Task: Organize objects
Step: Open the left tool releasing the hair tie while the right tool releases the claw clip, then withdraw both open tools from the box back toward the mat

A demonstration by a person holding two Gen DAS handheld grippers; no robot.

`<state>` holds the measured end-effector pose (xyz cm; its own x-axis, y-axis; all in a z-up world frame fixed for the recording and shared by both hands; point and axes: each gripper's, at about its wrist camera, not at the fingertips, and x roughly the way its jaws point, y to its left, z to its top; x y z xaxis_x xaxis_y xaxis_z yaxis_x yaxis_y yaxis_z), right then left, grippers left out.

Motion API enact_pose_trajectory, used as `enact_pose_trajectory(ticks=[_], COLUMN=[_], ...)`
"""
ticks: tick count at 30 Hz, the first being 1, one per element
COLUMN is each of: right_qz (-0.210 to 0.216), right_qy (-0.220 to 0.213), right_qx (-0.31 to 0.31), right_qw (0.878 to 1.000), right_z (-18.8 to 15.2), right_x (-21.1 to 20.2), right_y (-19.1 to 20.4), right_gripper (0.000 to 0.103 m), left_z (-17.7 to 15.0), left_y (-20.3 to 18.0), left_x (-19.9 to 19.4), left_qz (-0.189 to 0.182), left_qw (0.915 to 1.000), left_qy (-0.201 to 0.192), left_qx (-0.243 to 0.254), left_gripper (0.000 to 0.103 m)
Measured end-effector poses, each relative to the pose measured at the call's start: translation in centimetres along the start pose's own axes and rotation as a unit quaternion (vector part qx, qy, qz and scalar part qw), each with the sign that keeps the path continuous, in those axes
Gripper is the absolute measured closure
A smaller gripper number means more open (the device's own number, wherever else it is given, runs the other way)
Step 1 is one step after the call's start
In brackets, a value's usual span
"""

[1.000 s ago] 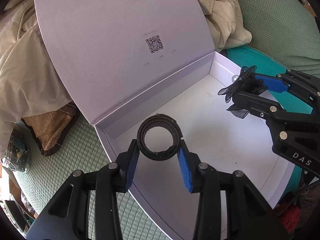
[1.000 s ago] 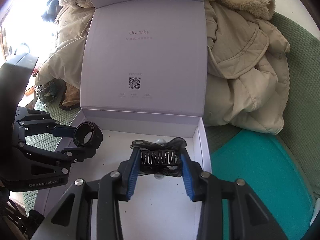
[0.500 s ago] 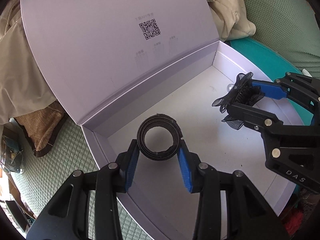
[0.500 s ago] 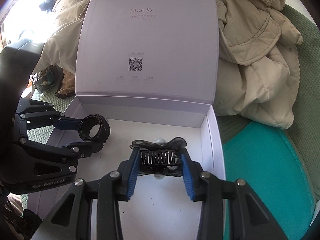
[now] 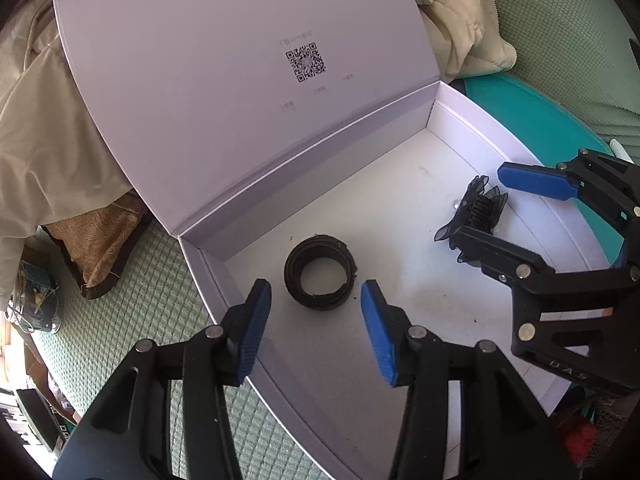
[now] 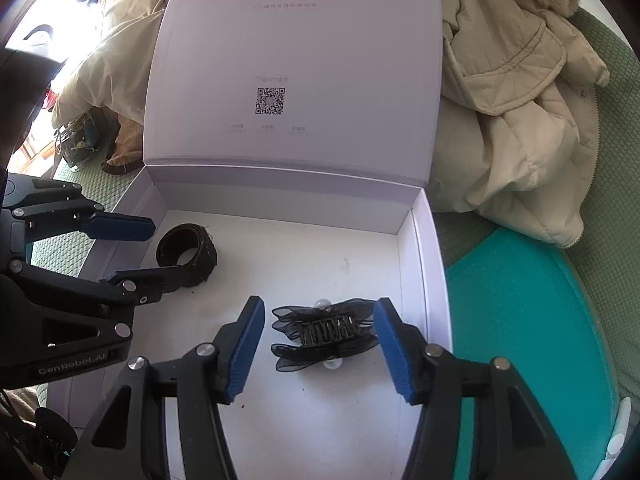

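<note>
A green quilted cushion surface carries beige padded coats and an open white gift box, its lid standing up at the far edge with a QR code printed inside. Near the box's left wall, the left hand-held gripper is spread wide, its blue pads clear on either side of a coiled black belt that lies on the box floor toward the far left corner. Toward the box's right wall, the right hand-held gripper is likewise open, pads flanking but not gripping a black bow hair claw clip resting on the box floor. A teal cushion lies just beside the box's right edge.
</note>
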<state>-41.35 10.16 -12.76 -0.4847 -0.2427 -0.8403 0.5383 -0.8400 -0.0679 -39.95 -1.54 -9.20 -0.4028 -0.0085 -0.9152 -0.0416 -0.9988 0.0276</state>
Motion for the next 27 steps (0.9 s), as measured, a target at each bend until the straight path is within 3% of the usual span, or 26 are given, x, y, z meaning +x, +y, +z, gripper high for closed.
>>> enact_pose_trajectory(ticks=[8, 11, 27], right_qz=[-0.008, -0.012, -0.026], right_qy=[-0.018, -0.028, -0.077], right_qx=[0.002, 0.001, -0.010], right_qw=[1.000, 1.000, 0.997], right_z=[0.3, 0.5, 0.1], right_x=[-2.9, -4.3, -12.6], right_y=[0.4, 0.7, 2.4], right_gripper=[0.046, 0.046, 0.046], left_z=[-0.1, -0.6, -2.6], left_y=[-0.7, 0.6, 2.5], left_x=[-3.1, -4.3, -15.6], left_qz=[0.007, 0.003, 0.020], left_qw=[0.9996, 0.9993, 0.9955], left_qy=[-0.027, -0.037, -0.091], left_qx=[0.001, -0.006, -0.019], left_gripper=[0.057, 0.057, 0.057])
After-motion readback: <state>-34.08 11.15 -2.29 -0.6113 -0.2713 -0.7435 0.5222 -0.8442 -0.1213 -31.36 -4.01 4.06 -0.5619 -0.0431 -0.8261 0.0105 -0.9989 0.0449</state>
